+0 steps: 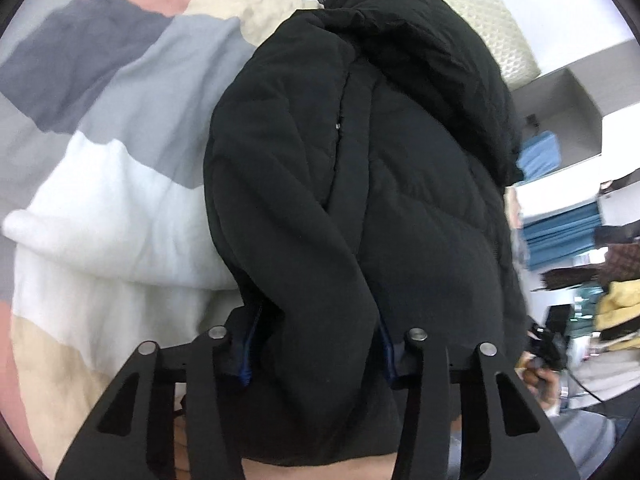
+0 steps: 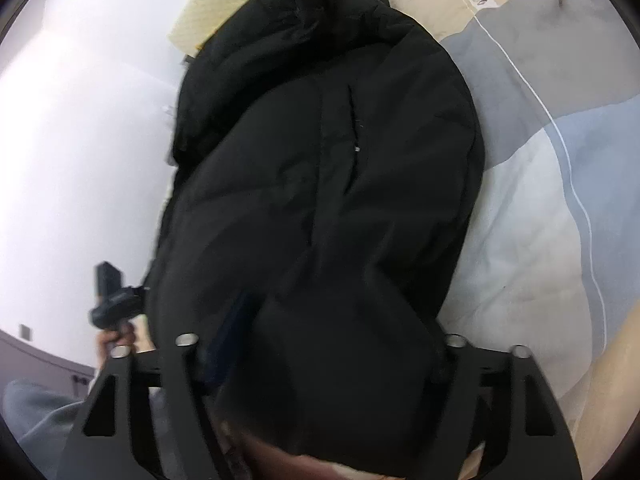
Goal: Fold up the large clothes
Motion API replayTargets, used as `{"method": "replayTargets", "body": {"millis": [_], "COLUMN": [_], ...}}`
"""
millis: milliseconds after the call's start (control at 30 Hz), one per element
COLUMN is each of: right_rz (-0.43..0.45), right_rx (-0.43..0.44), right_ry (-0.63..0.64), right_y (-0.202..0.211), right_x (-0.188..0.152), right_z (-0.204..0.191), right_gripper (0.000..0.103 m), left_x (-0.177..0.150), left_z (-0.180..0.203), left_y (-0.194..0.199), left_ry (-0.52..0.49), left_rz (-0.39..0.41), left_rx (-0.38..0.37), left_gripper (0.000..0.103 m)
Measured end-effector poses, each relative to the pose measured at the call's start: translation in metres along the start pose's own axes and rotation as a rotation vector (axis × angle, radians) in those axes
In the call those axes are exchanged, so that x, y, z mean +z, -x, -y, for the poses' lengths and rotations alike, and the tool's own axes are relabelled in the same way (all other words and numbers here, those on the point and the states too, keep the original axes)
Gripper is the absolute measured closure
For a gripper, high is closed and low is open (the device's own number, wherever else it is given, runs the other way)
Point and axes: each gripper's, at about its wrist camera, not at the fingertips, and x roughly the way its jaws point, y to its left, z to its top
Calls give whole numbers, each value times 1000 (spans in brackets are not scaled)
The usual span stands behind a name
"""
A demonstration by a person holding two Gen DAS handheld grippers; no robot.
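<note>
Blue curtains (image 1: 560, 236), left view only

A soft quilted duvet (image 1: 120, 184) in patches of white, grey, beige and pink is spread over the bed. A cream waffle-textured pillow (image 1: 480, 12) is seen beyond it, and blue folded fabric (image 1: 560, 232) lies on shelving at the right.

Blk jacket (image 2: 320, 200) in R gripper (image 2: 320, 360)

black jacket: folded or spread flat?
Not flat: black jacket hangs bunched from both claws, left claw and right claw, above the quilt.
</note>
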Motion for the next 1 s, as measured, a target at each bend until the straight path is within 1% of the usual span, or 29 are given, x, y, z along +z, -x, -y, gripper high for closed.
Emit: {"method": "replayTargets", "body": {"millis": [33,67,100,133,167,200,233,267,367,467,633,933,1000], "right_rz": [3,11,21,32,41,53,66,80,126,176,217,288,300], "right_rx": [-10,-9,-10,-13,-15,-16,-17,-19,-3,16,19,49,59], "right_ry": [-5,-7,2,13,20,29,39,50,65,80,115,131,136], "right_y": [-2,-2,0,3,3,7,11,16,35,54,76,102,105], "right_x": [1,2,3,3,3,3,4,4,8,12,15,12,13], "right_z": [0,-2,-5,-7,-10,-14,-17,-21,-29,-41,-56,-69,-74], "right_gripper": [56,62,74,82,86,91,93,94,95,96,97,97,97], "left_x": [-1,-1,-2,-4,-5,-6,-6,-7,-8,-7,-5,-8,-4], "left_z": [4,8,11,12,16,19,22,25,34,39,59,81,86], "left_y": [0,0,1,2,4,7,9,11,21,32,50,73,77], "left_ry": [-6,-14,-22,-27,-34,-44,-52,-59,-79,-83,-113,-143,-150], "left_rz": [8,16,28,36,47,57,64,72,97,121,156,194,204], "left_rx": [23,41,62,75,91,106,119,129,147,136,130,97,90], "left_gripper": [62,66,69,74,79,82,86,90,95,96,96,97,97]}}
